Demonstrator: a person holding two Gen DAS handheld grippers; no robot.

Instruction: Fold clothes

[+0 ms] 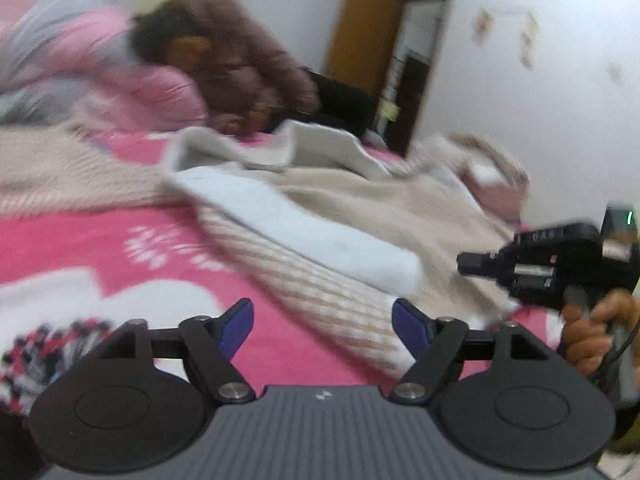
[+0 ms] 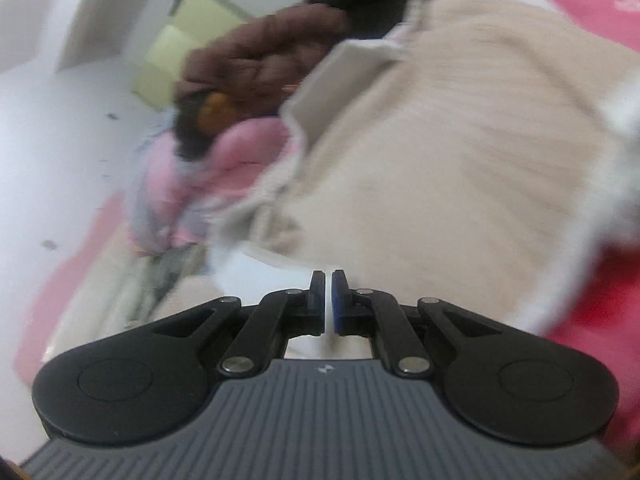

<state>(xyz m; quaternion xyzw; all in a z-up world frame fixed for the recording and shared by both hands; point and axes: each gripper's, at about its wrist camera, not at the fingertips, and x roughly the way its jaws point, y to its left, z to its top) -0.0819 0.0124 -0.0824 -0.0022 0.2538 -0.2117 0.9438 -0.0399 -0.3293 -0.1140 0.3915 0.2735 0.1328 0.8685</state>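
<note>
Left gripper [image 1: 322, 326]: matte black linkage arms on two round black hubs, each hub with a recessed disc. Silver pivot screws at the joints. Blue pads on the fingertips [image 1: 236, 326]. Base housing dark grey, ribbed lengthwise, small pale logo at its far edge.

Right gripper [image 2: 328, 300]: same build, blue pads, silver screws, ribbed grey housing. From the left wrist view, a black cable trails beside its handle.

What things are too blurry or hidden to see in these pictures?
- Left wrist view: the beige garment is motion-blurred, so its type is unclear.
- Left wrist view: the right tongs point sideways, tips blurred.
- Right wrist view: the right tongs are almost closed; whether cloth is pinched is unclear.
- The pink bedsheet pattern is smeared.
</note>
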